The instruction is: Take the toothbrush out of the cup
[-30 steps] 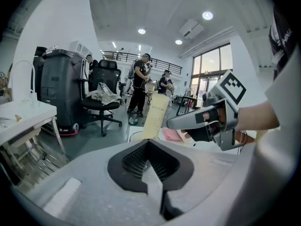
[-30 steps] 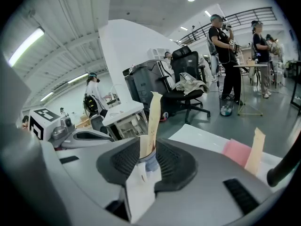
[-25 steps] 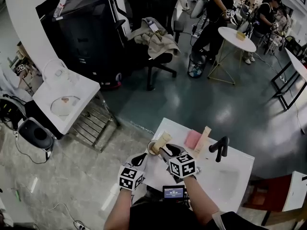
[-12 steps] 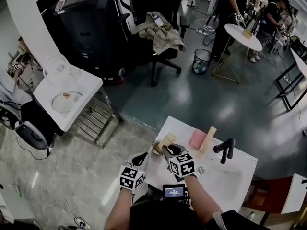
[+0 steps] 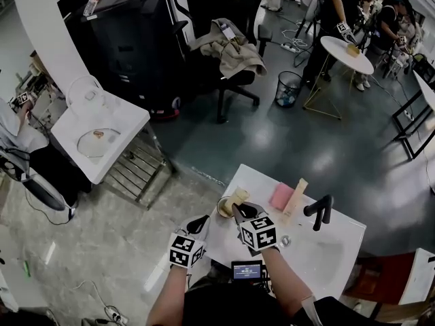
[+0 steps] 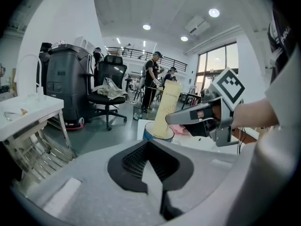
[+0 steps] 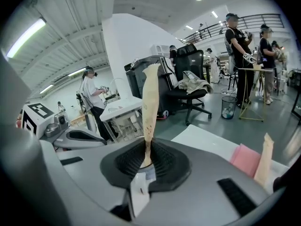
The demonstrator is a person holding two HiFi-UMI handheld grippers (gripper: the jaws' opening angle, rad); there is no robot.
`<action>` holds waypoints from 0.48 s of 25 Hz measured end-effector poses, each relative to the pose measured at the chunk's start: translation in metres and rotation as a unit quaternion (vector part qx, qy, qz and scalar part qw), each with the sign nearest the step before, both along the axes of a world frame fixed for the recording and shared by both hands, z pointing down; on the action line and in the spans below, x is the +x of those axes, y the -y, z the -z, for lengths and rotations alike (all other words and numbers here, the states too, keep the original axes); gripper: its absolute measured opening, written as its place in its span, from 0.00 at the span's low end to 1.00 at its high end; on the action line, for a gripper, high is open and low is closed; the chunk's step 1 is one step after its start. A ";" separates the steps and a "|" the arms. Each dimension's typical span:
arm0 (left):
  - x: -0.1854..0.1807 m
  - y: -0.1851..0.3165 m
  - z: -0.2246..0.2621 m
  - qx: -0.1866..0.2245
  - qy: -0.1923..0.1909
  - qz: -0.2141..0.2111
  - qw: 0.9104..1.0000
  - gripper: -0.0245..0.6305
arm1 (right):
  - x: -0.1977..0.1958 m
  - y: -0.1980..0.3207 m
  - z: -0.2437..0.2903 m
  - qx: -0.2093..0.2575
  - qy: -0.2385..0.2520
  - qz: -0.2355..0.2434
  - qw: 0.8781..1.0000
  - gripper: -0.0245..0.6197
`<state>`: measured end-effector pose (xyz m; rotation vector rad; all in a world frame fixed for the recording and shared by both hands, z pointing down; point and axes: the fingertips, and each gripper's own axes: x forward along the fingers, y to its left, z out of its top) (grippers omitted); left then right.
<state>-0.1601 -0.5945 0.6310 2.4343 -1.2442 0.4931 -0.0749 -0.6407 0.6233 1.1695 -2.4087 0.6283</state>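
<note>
A cup [image 5: 223, 208] stands at the near left corner of the white countertop [image 5: 251, 182]. A toothbrush in a beige card pack [image 5: 239, 196] leans out of it. My right gripper [image 5: 237, 211] reaches over the cup's rim, its jaws closing, and both pads press the pack's lower part [image 7: 149, 102]. The right gripper [image 7: 145, 160] hides the cup in its own view. My left gripper [image 5: 200, 223] hangs just left of the cup [image 6: 158, 132] with its jaws together and nothing in them. In the left gripper view the right gripper [image 6: 173, 119] touches the pack [image 6: 168, 102].
A pink block [image 5: 277, 196] and a second beige pack [image 5: 296, 195] lie behind the cup. A black tap [image 5: 318, 212] stands over the basin [image 5: 314, 258]. Off the counter's left edge is floor, with a white table [image 5: 102, 131] and an office chair [image 5: 228, 53] farther off.
The head view has drifted a little. Both grippers stay by the cup, and the right one's jaws have drawn in on the toothbrush pack.
</note>
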 end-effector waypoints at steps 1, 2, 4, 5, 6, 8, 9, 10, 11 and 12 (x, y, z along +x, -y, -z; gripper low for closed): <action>0.000 -0.001 0.001 0.002 0.001 0.000 1.000 0.05 | 0.000 0.000 0.002 0.002 0.003 -0.002 1.000 0.10; 0.001 -0.002 0.003 0.004 0.001 0.000 1.000 0.05 | 0.001 0.000 0.004 0.004 0.006 -0.004 1.000 0.10; 0.003 -0.003 0.006 0.007 0.002 0.001 1.000 0.05 | 0.003 -0.002 0.010 0.009 0.011 -0.005 1.000 0.10; 0.004 -0.004 0.008 0.009 0.001 0.001 1.000 0.05 | 0.004 -0.002 0.012 0.012 0.014 -0.006 1.000 0.10; 0.005 -0.005 0.009 0.010 0.000 0.002 1.000 0.05 | 0.004 -0.003 0.015 0.015 0.016 -0.006 1.000 0.10; 0.009 -0.007 0.012 0.012 -0.002 0.002 1.000 0.05 | 0.006 -0.005 0.021 0.021 0.024 -0.005 0.999 0.10; 0.010 -0.008 0.013 0.014 -0.002 0.002 1.000 0.05 | 0.007 -0.007 0.024 0.025 0.029 -0.005 0.999 0.10; 0.012 -0.009 0.014 0.015 -0.002 0.001 1.000 0.05 | 0.007 -0.008 0.028 0.029 0.034 -0.005 0.999 0.10; 0.014 -0.011 0.015 0.017 -0.002 0.001 1.000 0.05 | 0.008 -0.010 0.031 0.033 0.038 -0.005 0.999 0.10; 0.015 -0.012 0.017 0.019 -0.001 0.000 1.000 0.05 | 0.009 -0.011 0.035 0.038 0.042 -0.005 0.998 0.10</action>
